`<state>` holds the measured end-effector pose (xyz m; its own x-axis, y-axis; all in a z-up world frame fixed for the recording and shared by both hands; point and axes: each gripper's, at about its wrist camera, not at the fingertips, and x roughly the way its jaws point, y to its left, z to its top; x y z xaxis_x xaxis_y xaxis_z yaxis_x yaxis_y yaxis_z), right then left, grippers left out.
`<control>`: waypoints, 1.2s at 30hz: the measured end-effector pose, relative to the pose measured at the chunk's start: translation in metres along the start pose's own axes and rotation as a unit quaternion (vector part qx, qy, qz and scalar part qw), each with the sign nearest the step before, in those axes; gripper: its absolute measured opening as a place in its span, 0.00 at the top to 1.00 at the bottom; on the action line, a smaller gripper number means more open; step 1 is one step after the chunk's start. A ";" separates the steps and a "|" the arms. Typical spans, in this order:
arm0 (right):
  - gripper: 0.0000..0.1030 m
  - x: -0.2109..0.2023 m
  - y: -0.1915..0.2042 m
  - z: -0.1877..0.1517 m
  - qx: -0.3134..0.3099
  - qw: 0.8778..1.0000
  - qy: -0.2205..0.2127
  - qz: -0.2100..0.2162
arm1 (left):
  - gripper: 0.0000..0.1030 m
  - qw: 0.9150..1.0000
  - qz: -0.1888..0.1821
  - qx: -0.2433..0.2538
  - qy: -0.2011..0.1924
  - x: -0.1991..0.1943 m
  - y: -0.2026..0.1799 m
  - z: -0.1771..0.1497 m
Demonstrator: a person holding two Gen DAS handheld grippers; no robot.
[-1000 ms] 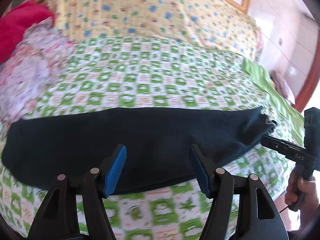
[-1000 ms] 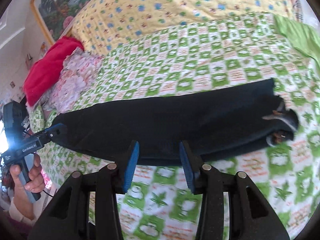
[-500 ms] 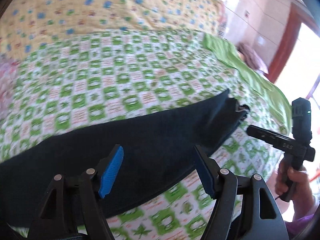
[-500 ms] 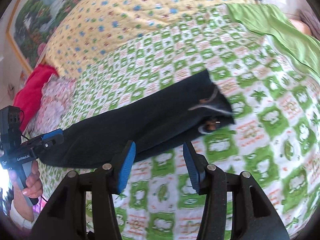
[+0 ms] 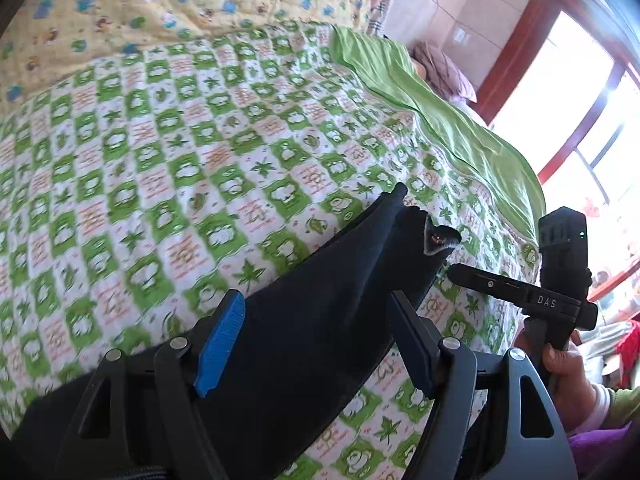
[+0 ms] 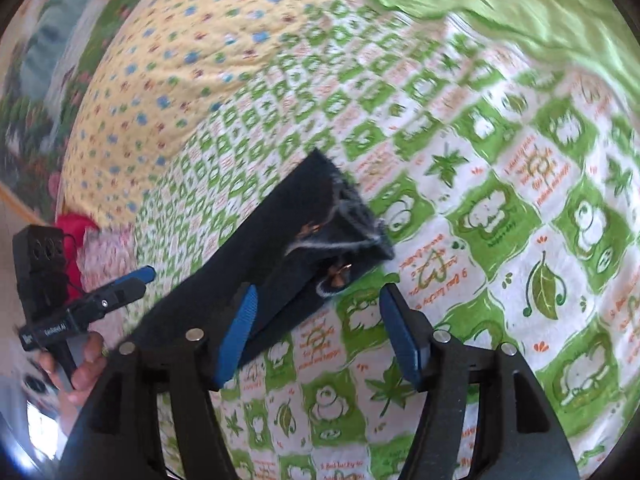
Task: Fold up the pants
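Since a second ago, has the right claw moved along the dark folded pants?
Yes. The right claw moved from mid-length to the waistband end of the dark folded pants.

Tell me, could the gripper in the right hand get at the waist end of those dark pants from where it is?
Probably yes. The right gripper hangs just short of the pants' waist end, its jaws opening with nothing between them. Only bare bedspread lies around that end, and the left gripper is off at the far side.

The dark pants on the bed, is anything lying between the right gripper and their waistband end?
Nothing visible. The right gripper, its jaws opening and empty, hangs just short of the dark pants, with only bare green checked bedspread around the waistband end.
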<state>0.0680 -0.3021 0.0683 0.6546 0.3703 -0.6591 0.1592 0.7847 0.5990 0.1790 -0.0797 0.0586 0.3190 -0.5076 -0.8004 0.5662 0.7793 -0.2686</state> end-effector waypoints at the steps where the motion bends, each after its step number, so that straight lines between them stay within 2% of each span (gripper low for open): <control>1: 0.37 0.002 -0.002 0.001 0.010 1.000 -0.002 0.007 | 0.28 1.000 -0.008 0.003 0.007 0.005 0.000 0.004; 6: 0.39 0.009 -0.006 0.008 0.032 0.999 -0.016 0.024 | 0.28 0.998 -0.041 0.025 0.047 0.040 -0.008 0.030; 8: 0.56 0.013 -0.007 0.009 0.026 0.999 -0.014 0.021 | 0.28 0.996 -0.052 0.035 0.063 0.056 -0.012 0.038; 10: 0.79 0.015 -0.012 0.010 0.028 0.999 -0.011 0.021 | 0.28 0.995 -0.054 0.043 0.076 0.070 -0.016 0.045; 12: 0.85 0.015 -0.019 0.009 0.027 0.999 -0.008 0.029 | 0.28 0.993 -0.057 0.052 0.091 0.084 -0.020 0.050; 18: 0.87 0.006 -0.026 0.005 0.005 0.999 -0.011 0.037 | 0.28 0.986 -0.075 0.091 0.118 0.112 -0.040 0.062; 20: 0.87 0.005 -0.026 0.004 -0.003 0.999 -0.011 0.037 | 0.31 0.983 -0.080 0.101 0.128 0.122 -0.045 0.065; 23: 0.87 0.004 -0.025 0.003 -0.014 0.999 -0.013 0.036 | 0.41 0.976 -0.100 0.107 0.163 0.145 -0.052 0.068; 25: 0.87 0.004 -0.023 0.003 -0.022 0.999 -0.014 0.034 | 0.49 0.974 -0.097 0.110 0.172 0.158 -0.055 0.069; 26: 0.87 0.004 -0.022 0.003 -0.027 0.999 -0.015 0.033 | 0.54 0.974 -0.102 0.112 0.169 0.160 -0.056 0.070; 27: 0.87 0.004 -0.022 0.003 -0.028 0.999 -0.015 0.033 | 0.72 0.974 -0.110 0.111 0.162 0.160 -0.058 0.071; 28: 0.87 0.004 -0.022 0.003 -0.029 0.999 -0.015 0.035 | 0.86 0.974 -0.122 0.107 0.158 0.158 -0.058 0.073; 31: 0.87 0.001 -0.016 0.005 -0.039 0.998 -0.019 0.042 | 0.89 0.976 -0.120 0.118 0.136 0.147 -0.062 0.072; 36: 0.87 -0.013 0.010 0.008 -0.073 0.993 -0.033 0.084 | 0.90 0.980 -0.118 0.141 0.080 0.107 -0.067 0.067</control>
<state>0.0672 -0.3037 0.0866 0.7107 0.4722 -0.5216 -0.0621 0.7806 0.6220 0.2260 -0.2109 0.0264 0.0433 -0.5792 -0.8140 0.8040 0.5038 -0.3157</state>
